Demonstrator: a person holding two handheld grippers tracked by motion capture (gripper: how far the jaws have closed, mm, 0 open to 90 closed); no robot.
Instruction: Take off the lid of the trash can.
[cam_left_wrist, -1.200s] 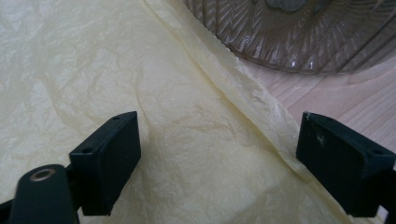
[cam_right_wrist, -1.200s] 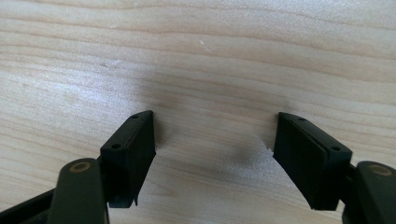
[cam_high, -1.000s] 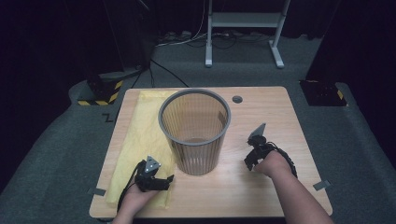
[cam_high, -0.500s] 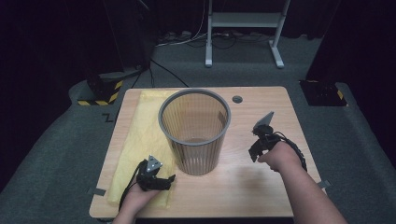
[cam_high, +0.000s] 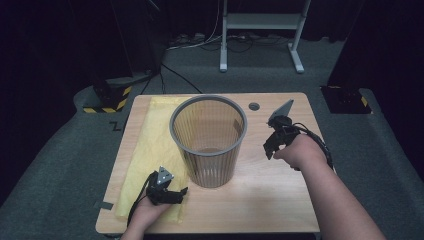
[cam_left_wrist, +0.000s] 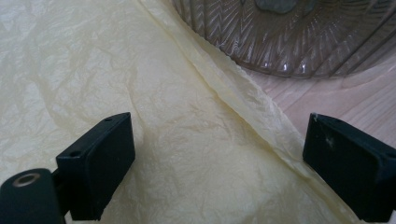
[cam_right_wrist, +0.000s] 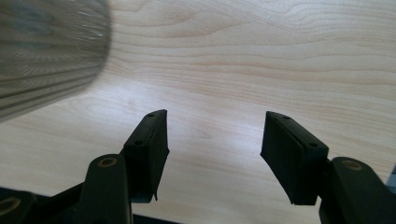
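My left gripper (cam_high: 181, 192) hides the near corner of the yellow plastic bag (cam_high: 150, 150), and the wastebasket (cam_high: 209, 140) covers its right edge. Left fingers (cam_left_wrist: 95, 170) are spread wide, released, just above the bag; its folded edge runs between them, with no visible contact. The bag is thin, crinkled film, lying flat left of the ribbed, round grey basket. My right gripper (cam_high: 267, 150) hangs over bare wooden tabletop (cam_right_wrist: 261, 60); fingers (cam_right_wrist: 149, 149) have just been closing, nothing between them.
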